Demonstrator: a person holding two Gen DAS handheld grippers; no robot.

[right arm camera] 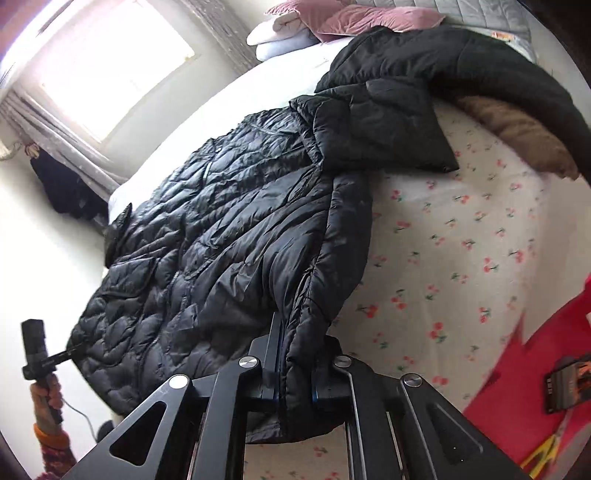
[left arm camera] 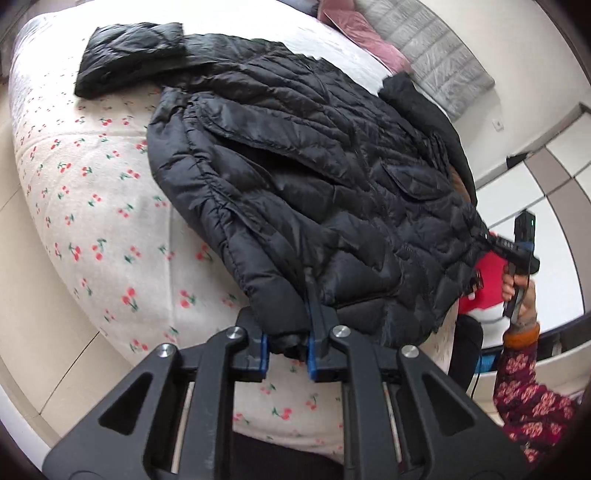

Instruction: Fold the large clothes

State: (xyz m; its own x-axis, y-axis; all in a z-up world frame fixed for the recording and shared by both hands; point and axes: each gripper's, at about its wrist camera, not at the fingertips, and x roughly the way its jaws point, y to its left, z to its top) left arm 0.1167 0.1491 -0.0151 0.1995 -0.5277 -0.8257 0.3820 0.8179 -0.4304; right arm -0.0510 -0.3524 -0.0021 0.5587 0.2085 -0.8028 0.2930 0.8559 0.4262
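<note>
A black quilted puffer jacket (left arm camera: 295, 177) lies spread on the cherry-print bed sheet (left arm camera: 92, 206), one sleeve stretched to the far left. My left gripper (left arm camera: 286, 332) is shut on the jacket's hem corner at the bed's near edge. My right gripper (right arm camera: 291, 384) is shut on the hem at the other side of the jacket (right arm camera: 229, 251). It also shows in the left wrist view (left arm camera: 491, 243), gripping the hem edge. The left gripper shows in the right wrist view (right arm camera: 74, 350) at the jacket's far hem. The hood with brown fur lining (right arm camera: 517, 133) lies toward the pillows.
Pink pillows (right arm camera: 354, 18) and a grey quilted headboard (left arm camera: 436, 51) sit at the bed's head. A red item (right arm camera: 535, 398) lies on the bed at the right. A bright window (right arm camera: 110, 62) is beyond the bed. Floor tiles (left arm camera: 37, 332) lie beside the bed.
</note>
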